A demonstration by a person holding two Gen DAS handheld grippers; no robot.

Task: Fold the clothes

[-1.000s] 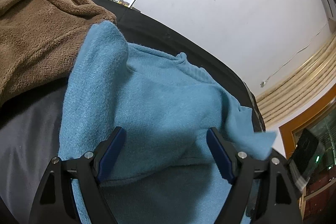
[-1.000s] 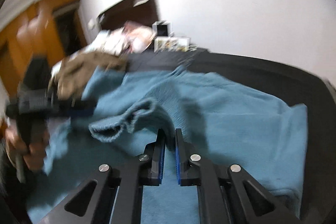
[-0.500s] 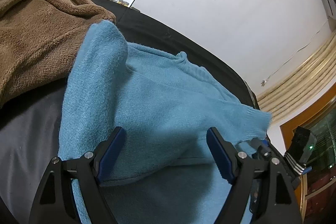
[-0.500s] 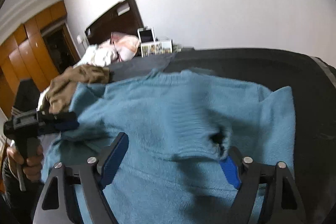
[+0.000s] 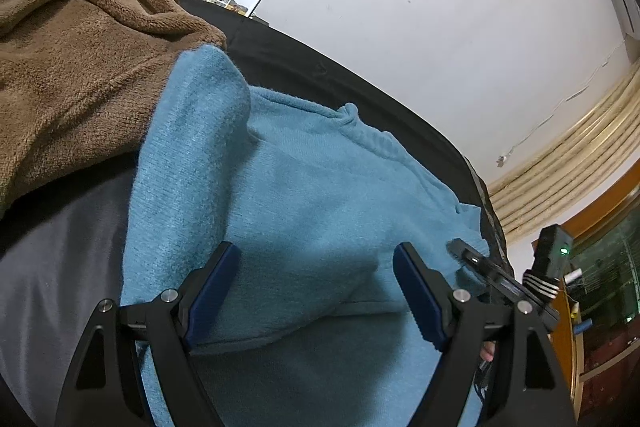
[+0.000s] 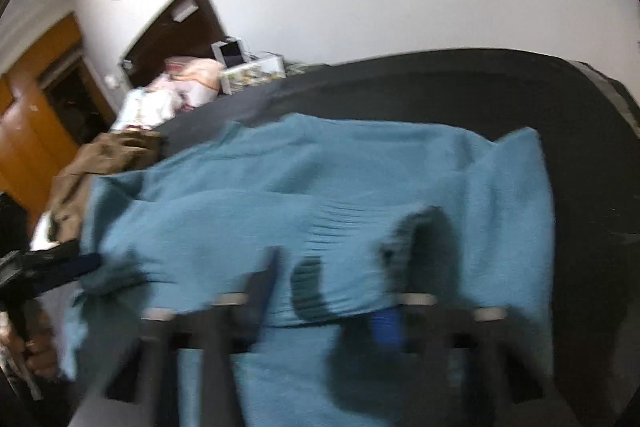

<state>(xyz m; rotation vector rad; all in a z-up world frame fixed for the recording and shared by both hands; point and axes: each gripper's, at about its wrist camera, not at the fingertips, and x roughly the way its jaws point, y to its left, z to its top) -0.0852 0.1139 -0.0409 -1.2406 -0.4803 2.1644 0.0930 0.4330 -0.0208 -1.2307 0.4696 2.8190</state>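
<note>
Overhead, both claws spread wide and empty: left gripper [image 5: 316,291], right gripper [image 6: 328,291] above blue sweater [image 5: 304,195]; no legible writing.

The right tool [image 6: 328,291] has let go; the sweater's sleeve [image 6: 348,247] now seemingly lies folded across.

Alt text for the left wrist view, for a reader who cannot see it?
The open left gripper hovers over a blue sweater spread on a dark bed. A brown fleece garment lies beside the sweater, and the right gripper is at its far edge.
</note>
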